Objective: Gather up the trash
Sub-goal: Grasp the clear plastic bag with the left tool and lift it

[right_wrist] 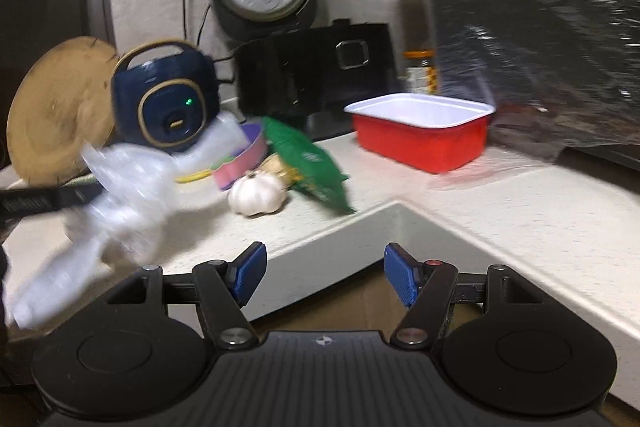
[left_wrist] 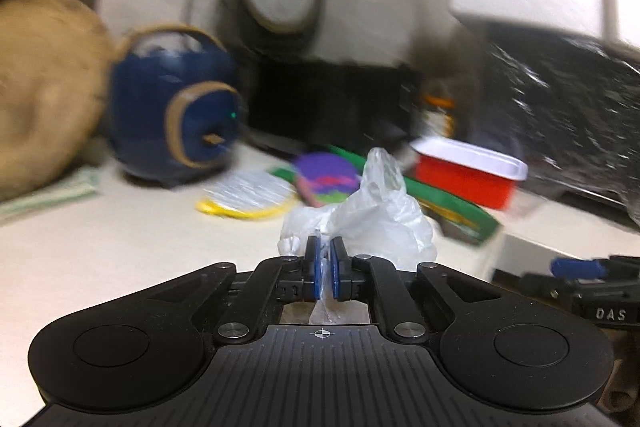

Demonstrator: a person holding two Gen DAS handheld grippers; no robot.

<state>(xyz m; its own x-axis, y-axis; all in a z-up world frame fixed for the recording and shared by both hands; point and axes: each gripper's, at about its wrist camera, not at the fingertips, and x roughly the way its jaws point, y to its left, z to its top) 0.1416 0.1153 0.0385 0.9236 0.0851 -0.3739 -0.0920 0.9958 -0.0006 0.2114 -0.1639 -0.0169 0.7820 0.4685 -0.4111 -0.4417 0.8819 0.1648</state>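
My left gripper [left_wrist: 326, 267] is shut on a crumpled clear plastic bag [left_wrist: 372, 215] and holds it above the pale counter [left_wrist: 120, 247]. The same bag [right_wrist: 124, 195] shows blurred at the left of the right wrist view, with the left gripper's black arm [right_wrist: 44, 201] behind it. My right gripper [right_wrist: 325, 275] is open and empty, over the counter's edge. On the counter lie a green snack packet [right_wrist: 308, 163], a purple and pink cup [right_wrist: 244, 159], a yellow-rimmed lid [left_wrist: 248, 195] and a garlic bulb [right_wrist: 256, 193].
A red tub with a white rim [right_wrist: 424, 135] stands at the back right. A navy rice cooker [right_wrist: 168, 99], a round wooden board [right_wrist: 56, 111], a black appliance [right_wrist: 316, 67] and a foil-covered surface [right_wrist: 540, 27] line the back. Below the counter's edge is a brown cardboard surface [right_wrist: 360, 307].
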